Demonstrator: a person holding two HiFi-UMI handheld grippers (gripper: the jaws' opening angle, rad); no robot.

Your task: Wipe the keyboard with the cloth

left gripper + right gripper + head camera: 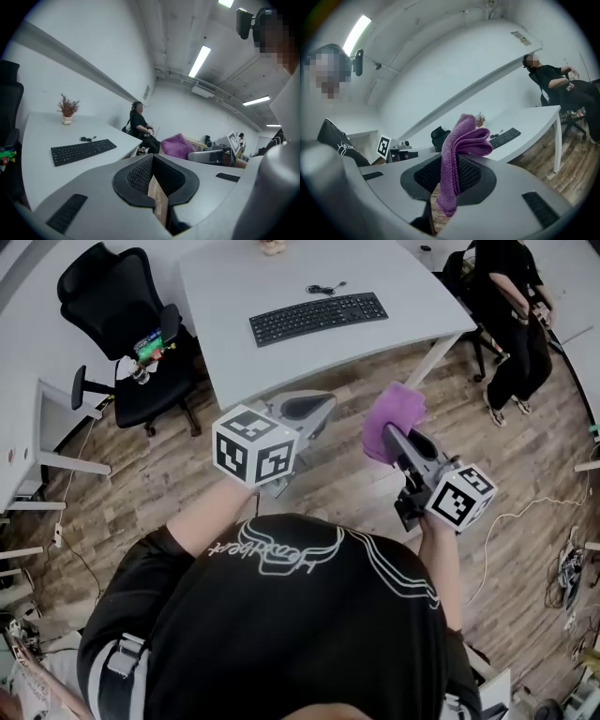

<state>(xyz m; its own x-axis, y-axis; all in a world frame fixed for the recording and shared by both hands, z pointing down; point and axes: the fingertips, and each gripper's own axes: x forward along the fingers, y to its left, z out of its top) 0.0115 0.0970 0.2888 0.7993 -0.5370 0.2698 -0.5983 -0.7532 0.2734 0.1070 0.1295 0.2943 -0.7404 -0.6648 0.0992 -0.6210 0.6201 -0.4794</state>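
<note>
A black keyboard (319, 318) lies on the white desk (272, 282), well ahead of both grippers; it also shows in the left gripper view (83, 151) and the right gripper view (505, 136). My right gripper (392, 434) is held over the wooden floor, shut on a purple cloth (394, 413). The cloth (464, 140) bunches up above the jaws (457, 164) and a strip hangs down between them. My left gripper (312, 409) hovers just short of the desk's front edge, shut (152, 161) with nothing in it. The left gripper view also catches the purple cloth (177, 145).
A black cable (325, 287) lies behind the keyboard, and a small potted plant (67, 108) stands at the desk's far end. A black office chair (131, 334) sits left of the desk. A person (511, 324) sits at the right. A white desk leg (427, 362) stands near the cloth.
</note>
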